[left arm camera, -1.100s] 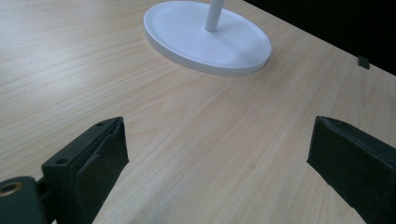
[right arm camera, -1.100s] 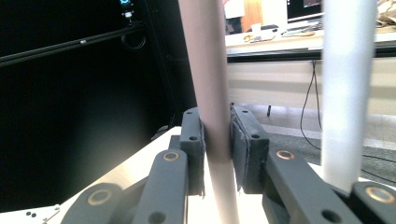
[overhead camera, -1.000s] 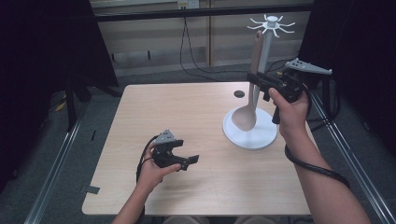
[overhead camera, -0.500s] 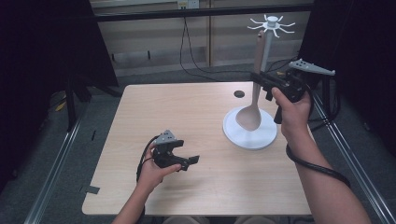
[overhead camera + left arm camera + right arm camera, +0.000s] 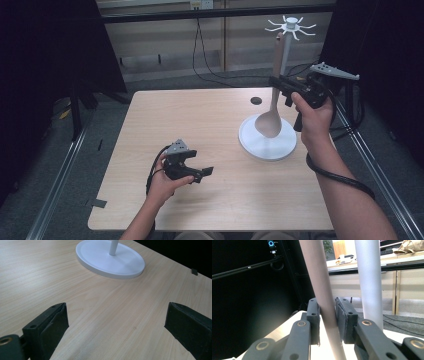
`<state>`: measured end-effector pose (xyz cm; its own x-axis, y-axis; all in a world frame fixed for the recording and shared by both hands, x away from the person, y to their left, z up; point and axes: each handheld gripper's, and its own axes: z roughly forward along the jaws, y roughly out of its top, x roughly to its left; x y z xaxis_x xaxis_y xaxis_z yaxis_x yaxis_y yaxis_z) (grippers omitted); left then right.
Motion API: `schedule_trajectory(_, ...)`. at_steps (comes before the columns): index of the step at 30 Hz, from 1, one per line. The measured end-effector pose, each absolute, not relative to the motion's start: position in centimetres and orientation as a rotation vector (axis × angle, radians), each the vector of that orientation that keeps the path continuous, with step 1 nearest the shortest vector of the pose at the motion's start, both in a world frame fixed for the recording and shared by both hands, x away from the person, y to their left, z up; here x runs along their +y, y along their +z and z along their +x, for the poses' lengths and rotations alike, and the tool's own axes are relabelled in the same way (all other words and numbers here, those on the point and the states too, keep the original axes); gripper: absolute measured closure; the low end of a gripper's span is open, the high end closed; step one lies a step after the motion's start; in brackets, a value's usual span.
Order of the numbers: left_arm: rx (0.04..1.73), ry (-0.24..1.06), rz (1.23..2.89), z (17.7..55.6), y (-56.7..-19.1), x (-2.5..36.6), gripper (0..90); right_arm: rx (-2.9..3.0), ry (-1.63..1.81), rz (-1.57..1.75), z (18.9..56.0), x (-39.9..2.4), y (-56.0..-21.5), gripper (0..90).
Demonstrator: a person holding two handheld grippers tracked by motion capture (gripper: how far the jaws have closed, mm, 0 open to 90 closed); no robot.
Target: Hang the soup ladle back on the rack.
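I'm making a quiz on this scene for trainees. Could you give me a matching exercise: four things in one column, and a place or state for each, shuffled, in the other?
1. wooden spoon
2. left claw
3. white stand
4. right claw

A. open, low over the table
B. shut on a handle
C. round base on the table
D. hanging upright beside the pole

Pairs: 1-D, 2-A, 3-C, 4-B

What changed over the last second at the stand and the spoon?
Little changed. The right tool holds the spoon by its handle beside the pole of the stand, as it did before; the spoon looks a touch higher on the pole. The left tool rests open over the table, in the same spot.
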<state>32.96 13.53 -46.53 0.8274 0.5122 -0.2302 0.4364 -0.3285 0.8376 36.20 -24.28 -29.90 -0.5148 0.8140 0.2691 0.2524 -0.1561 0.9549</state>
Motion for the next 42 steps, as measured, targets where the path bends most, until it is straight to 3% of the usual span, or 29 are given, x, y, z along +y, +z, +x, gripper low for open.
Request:
schedule_trajectory(16,0.704,0.087,1.974,32.92,-46.63,13.43,4.7,1.677,1.703,1.202,36.12,-24.05,-29.92,73.3)
schedule_trajectory(27,0.698,0.087,1.980,32.94,-46.57,13.38,4.8,1.688,1.684,1.183,35.95,-23.89,-29.71,63.5)
schedule_trajectory(42,0.697,0.089,1.970,33.00,-46.48,13.55,4.8,1.708,1.658,1.175,35.94,-23.52,-29.84,57.4)
